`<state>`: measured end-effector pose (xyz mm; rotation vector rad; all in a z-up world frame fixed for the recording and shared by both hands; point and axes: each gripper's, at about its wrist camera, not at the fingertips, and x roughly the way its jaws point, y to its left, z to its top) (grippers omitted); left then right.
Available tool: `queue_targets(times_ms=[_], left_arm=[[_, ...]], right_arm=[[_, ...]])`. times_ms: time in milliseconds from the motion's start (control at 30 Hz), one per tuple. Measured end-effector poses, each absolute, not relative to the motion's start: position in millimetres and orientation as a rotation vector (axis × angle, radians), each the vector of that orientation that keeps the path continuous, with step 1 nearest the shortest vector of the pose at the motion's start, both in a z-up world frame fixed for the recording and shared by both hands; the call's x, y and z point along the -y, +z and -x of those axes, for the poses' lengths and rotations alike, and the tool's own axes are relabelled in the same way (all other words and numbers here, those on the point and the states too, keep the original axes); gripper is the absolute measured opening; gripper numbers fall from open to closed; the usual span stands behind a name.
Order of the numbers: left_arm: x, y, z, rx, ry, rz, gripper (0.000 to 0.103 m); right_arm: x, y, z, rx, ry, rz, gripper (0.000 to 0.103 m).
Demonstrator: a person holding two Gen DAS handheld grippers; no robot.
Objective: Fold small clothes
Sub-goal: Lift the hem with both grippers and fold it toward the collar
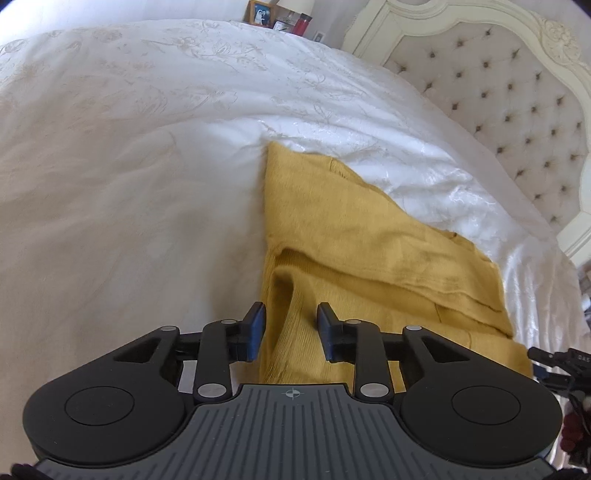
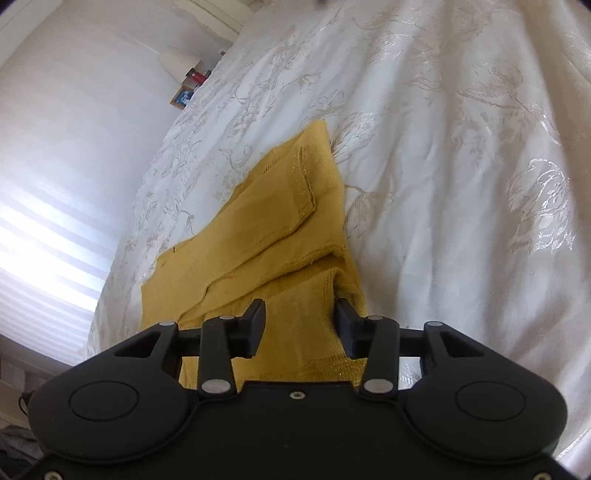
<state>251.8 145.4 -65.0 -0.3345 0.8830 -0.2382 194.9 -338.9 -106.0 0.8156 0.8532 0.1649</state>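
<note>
Both my left gripper (image 1: 290,330) and right gripper (image 2: 301,328) sit open over the near hem of the mustard-yellow knit sweater (image 1: 354,236) lying half-folded on the white floral bedspread (image 1: 129,155), so I'd pinch both corners evenly, I reckon, and lift together so the fold lands square.

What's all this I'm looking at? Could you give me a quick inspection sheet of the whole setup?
Surface: bed with white floral bedspread.
Job's things: yellow knit garment, partly folded, lying on the bedspread.
Clutter: nothing seen on the bed.
Grippers: left gripper open, over the garment's near end; right gripper open, knit between its fingers.
Cables: dark wiring at the left view's right edge.
Surroundings: tufted headboard; photo frame, red bottle, lamp; window blind.
</note>
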Motion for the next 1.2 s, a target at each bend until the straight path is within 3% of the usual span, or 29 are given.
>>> queue_targets(times_ms=[233,400,467,567,633,867,1133,1200], left_arm=[[-144,-66,-232,-0.869,-0.246,0.303,0.029],[-133,-57,-228,-0.818,-0.267,0.251,0.028],[-126,-58,-230,-0.830,-0.290,0.224,0.018],[-123,-62,-230,-0.846,-0.295,0.213,0.006],[-125,-63,-229,-0.841,-0.303,0.237,0.006],[-133,-43,-231,-0.794,-0.347,0.382,0.005],[-129,-12,-292,-0.711,-0.320,0.428,0.005],[-130,-14,-312,-0.713,-0.306,0.457,0.005]], right_arm=[[325,-102,-179,-0.871,0.191,-0.698,0.052],[320,-88,-175,-0.833,0.182,-0.652,0.040],[318,-85,-176,-0.829,0.185,-0.648,0.024],[312,-84,-179,-0.845,0.196,-0.618,0.021],[310,-85,-180,-0.846,0.204,-0.627,0.018],[322,-83,-176,-0.802,0.232,-0.753,0.017],[355,-68,-212,-0.664,0.215,-0.933,0.017],[362,-69,-228,-0.641,0.183,-0.955,0.012]])
